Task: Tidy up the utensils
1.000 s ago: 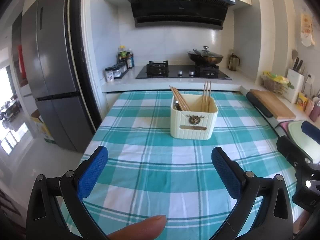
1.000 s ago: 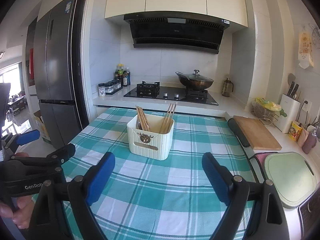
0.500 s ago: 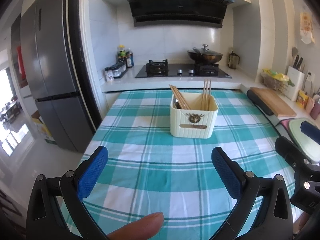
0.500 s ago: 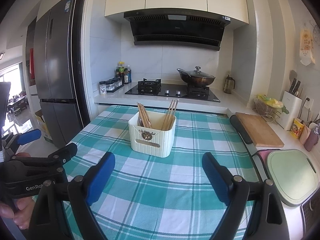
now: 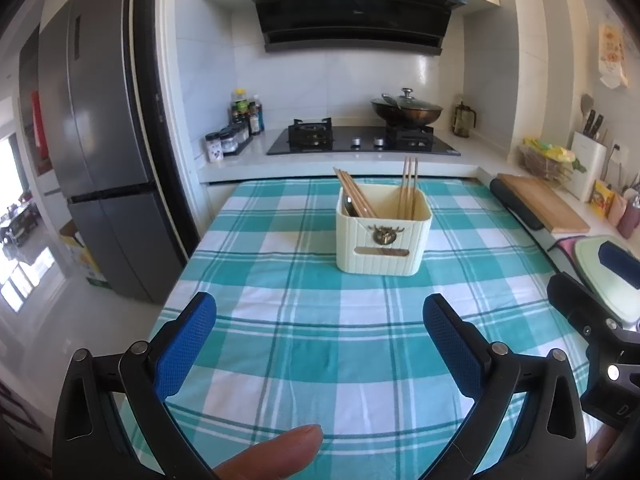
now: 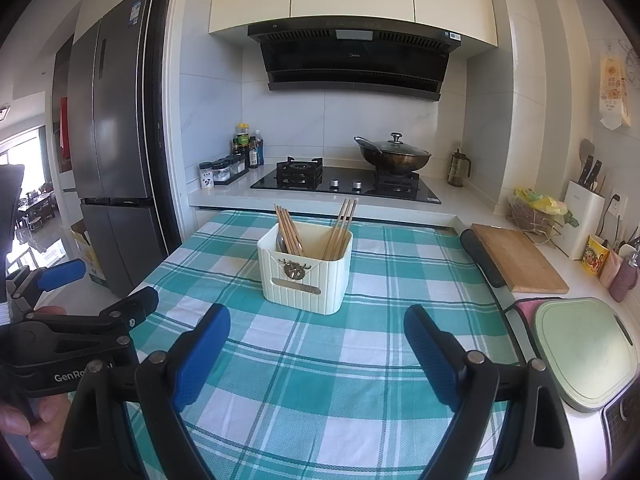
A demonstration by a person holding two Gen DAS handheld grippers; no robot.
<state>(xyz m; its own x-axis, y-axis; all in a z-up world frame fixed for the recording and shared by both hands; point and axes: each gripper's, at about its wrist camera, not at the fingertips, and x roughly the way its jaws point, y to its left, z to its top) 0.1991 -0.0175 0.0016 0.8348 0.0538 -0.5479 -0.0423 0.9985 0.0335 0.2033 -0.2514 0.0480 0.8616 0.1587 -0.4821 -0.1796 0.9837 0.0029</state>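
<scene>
Two bunches of chopsticks [image 6: 292, 232] and a spoon [image 6: 282, 242] already stand in the cream holder [image 6: 306, 270] on the bench [image 6: 320, 360], nothing loose remains, and both the left gripper [image 5: 320, 344] and the right gripper [image 6: 316, 350] hang released and empty, so the sorting looks finished.

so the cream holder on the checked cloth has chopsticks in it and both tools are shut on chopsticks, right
Not quite. The cream holder does stand on the checked cloth with chopsticks in it, but neither tool grips any: the left tool and the right tool are both open and empty, short of the holder. Each wrist view shows its own tool.
</scene>
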